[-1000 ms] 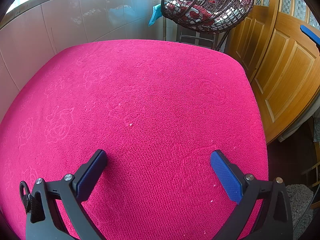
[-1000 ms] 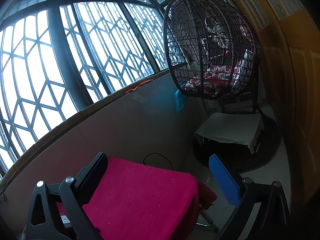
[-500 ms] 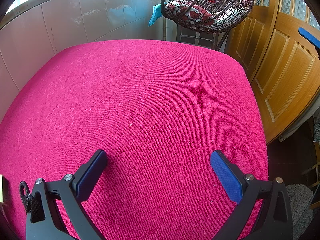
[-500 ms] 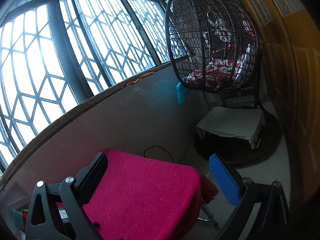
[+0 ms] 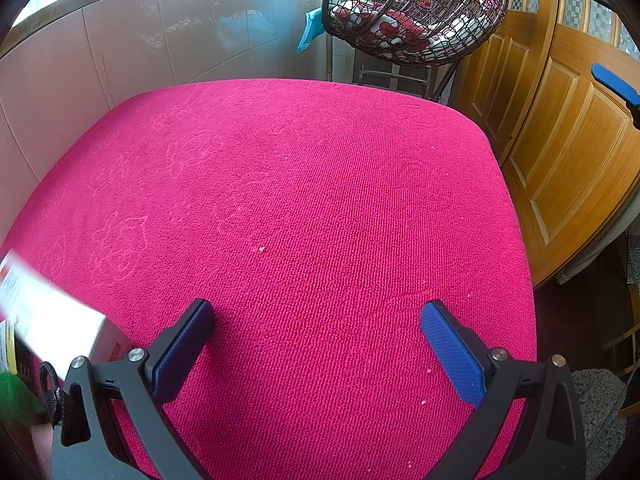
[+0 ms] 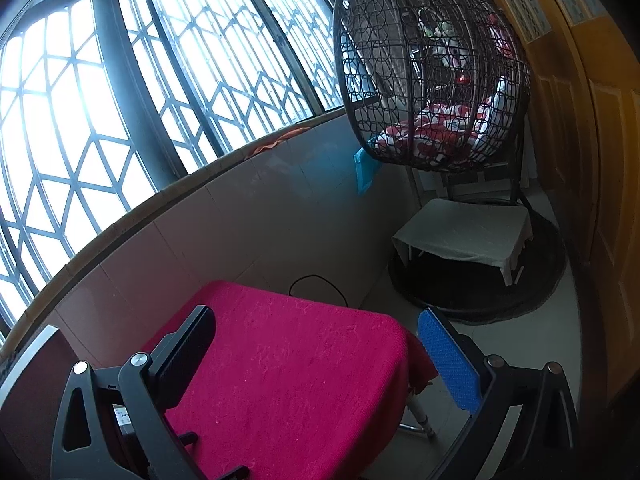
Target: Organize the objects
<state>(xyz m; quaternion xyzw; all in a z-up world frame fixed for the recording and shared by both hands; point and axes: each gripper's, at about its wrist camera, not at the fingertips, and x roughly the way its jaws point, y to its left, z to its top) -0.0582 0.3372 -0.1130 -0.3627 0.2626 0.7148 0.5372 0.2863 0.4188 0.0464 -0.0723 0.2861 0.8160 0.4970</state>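
My left gripper (image 5: 316, 340) is open low over a table under a pink towel (image 5: 304, 208), with nothing between its fingers. A blurred white box with red print (image 5: 52, 320) sticks in over the table's left edge, beside the left finger. A blue pad of the right gripper (image 5: 614, 84) shows at the far right of the left wrist view. My right gripper (image 6: 316, 352) is open, held high to the right of the table, and looks down at the pink towel (image 6: 288, 376). Nothing is between its fingers.
A wicker hanging chair (image 6: 432, 68) with a red and white cushion stands beyond the table, a cloth-covered stool (image 6: 464, 232) under it. Tiled wall (image 5: 120, 40) and barred windows (image 6: 120, 80) run along the left. Wooden doors (image 5: 560, 132) close the right side.
A white box has come into the left wrist view from the lower left. The right gripper has tipped downward, so more of the table shows. The left gripper has stayed put.
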